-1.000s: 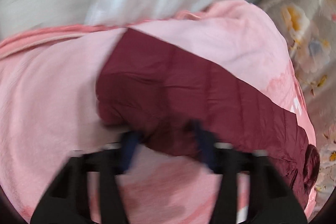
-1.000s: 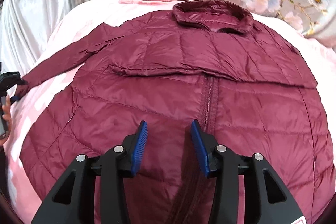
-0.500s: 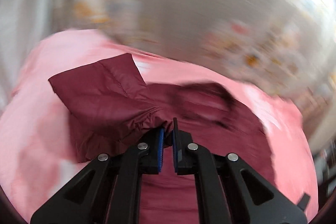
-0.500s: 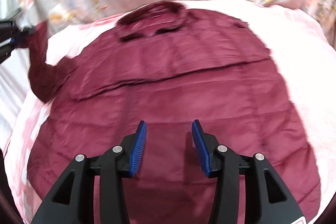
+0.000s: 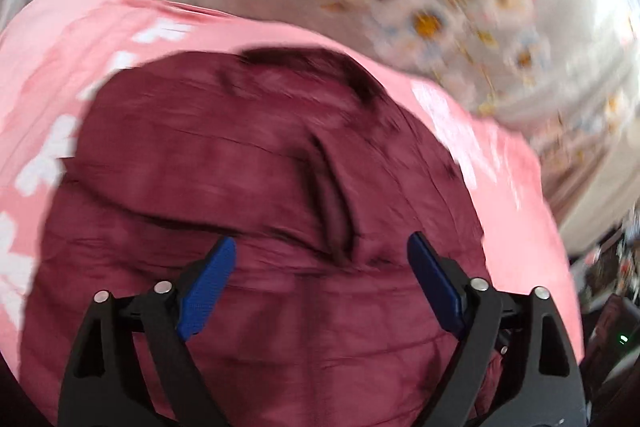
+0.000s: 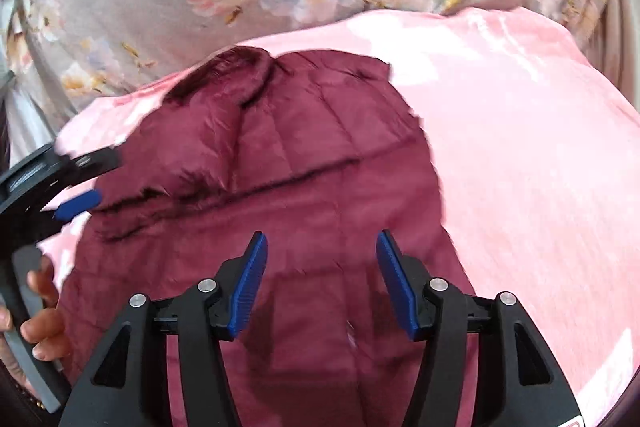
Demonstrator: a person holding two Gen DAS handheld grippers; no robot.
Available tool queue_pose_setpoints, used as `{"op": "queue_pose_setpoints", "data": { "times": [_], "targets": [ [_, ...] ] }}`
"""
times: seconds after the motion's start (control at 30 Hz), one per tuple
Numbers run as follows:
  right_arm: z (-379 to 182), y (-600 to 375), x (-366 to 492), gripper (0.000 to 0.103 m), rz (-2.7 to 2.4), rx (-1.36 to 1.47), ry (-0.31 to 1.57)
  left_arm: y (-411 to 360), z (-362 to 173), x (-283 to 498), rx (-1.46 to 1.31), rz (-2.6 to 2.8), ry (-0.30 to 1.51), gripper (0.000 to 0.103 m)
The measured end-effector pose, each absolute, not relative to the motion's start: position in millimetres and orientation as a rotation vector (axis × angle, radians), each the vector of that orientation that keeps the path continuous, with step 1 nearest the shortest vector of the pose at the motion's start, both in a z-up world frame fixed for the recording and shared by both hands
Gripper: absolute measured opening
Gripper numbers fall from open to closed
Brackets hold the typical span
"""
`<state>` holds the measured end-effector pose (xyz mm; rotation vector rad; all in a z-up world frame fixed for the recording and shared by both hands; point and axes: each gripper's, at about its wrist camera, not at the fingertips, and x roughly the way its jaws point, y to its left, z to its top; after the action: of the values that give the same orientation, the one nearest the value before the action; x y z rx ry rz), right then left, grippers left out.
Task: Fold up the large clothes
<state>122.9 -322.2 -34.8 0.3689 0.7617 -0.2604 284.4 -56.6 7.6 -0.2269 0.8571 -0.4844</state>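
- The left gripper [image 5: 322, 285] hangs over the maroon puffer jacket [image 5: 248, 195], its blue pads wide apart and empty; a sleeve lies folded across the jacket's chest just ahead of the tips.
- The jacket lies spread on a pink blanket [image 6: 520, 147].
- The right gripper [image 6: 320, 281] is also spread open, empty, above the jacket's lower front.

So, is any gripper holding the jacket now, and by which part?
Nothing is held. The left gripper and right gripper are both open above the jacket.
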Motion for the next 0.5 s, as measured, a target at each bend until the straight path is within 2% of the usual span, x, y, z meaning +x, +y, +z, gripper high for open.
{"op": "queue_pose_setpoints", "data": {
  "times": [0.27, 0.37, 0.43, 0.5],
  "targets": [
    [-39.6, -300.6, 212.5, 0.059, -0.119, 0.446, 0.824, 50.3, 5.2, 330.7, -0.383, -0.239, 0.859, 0.087],
    [-39.0, -267.0, 231.2, 0.061, -0.095, 0.341, 0.838, 63.5, 0.6, 345.5, -0.350, -0.179, 0.859, 0.087],
    [-37.7, -239.1, 240.7, 0.068, -0.074, 0.220, 0.825, 63.4, -1.5, 356.6, -0.315, -0.159, 0.862, 0.086],
    [-42.3, -220.0, 251.3, 0.068, -0.096, 0.100, 0.817, 57.9, -11.7, 370.2, -0.256, -0.118, 0.886, 0.085]
  ]
}}
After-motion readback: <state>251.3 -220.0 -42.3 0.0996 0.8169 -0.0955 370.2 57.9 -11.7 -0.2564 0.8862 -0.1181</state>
